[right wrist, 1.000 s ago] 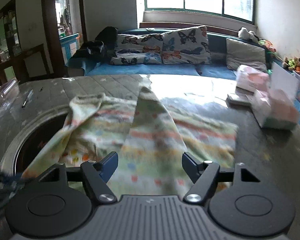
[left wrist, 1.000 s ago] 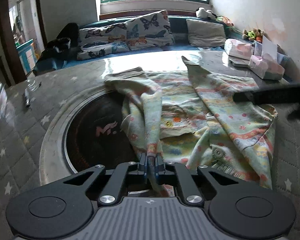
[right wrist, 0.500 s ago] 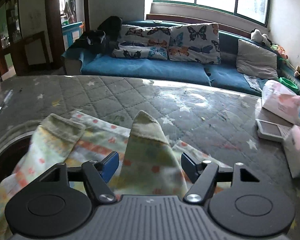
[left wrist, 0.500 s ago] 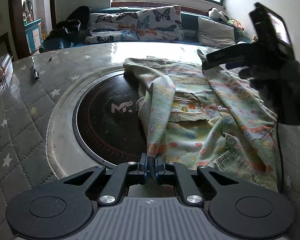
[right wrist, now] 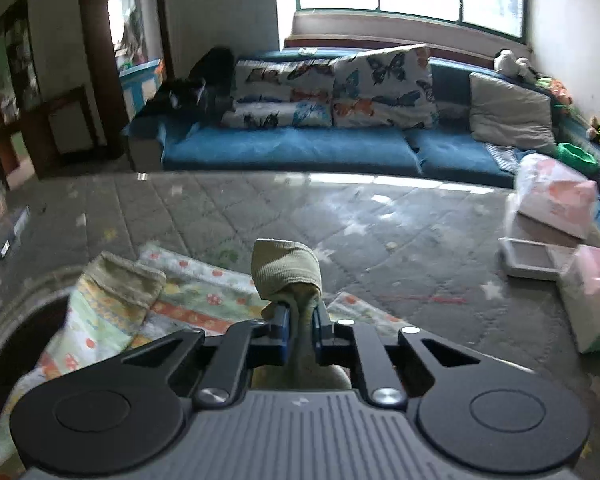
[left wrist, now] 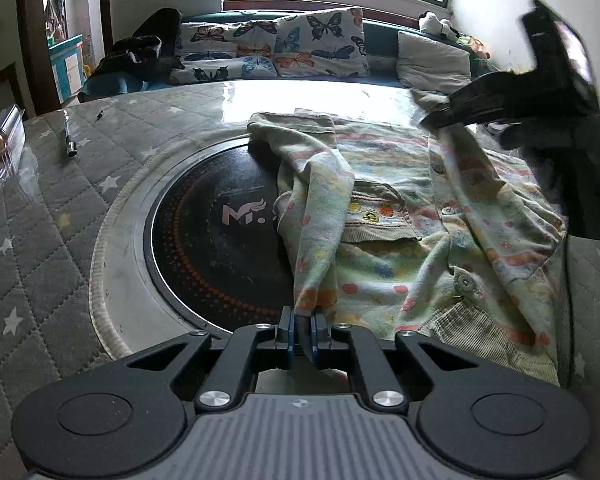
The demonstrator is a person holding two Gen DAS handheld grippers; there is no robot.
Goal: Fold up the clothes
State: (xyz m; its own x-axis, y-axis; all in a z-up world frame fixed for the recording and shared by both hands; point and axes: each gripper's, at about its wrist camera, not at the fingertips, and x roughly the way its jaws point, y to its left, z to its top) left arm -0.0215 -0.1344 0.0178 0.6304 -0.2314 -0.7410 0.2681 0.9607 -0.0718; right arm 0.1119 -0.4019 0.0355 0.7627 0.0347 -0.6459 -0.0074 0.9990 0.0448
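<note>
We are working at the big grey quilted counter with little stars (left wrist: 40, 216), which has a round black glass plate with a silver ring (left wrist: 220, 240) set into it. The soft pale green child's jacket with orange and red dots and stripes (left wrist: 400, 248) is lying spread on the counter, partly over the right side of the round plate. We are holding the left tongs (left wrist: 303, 330) pressed together on the jacket's lower hem, near us. We are holding the right tongs (right wrist: 301, 330) pressed together on the ribbed green cuff of one sleeve (right wrist: 286, 268), and the cuff is sticking up past the tips. The other ribbed cuff (right wrist: 126, 280) is lying on the counter to the left. Pink soft packs (right wrist: 556, 196) are sitting at the right side of the counter.
</note>
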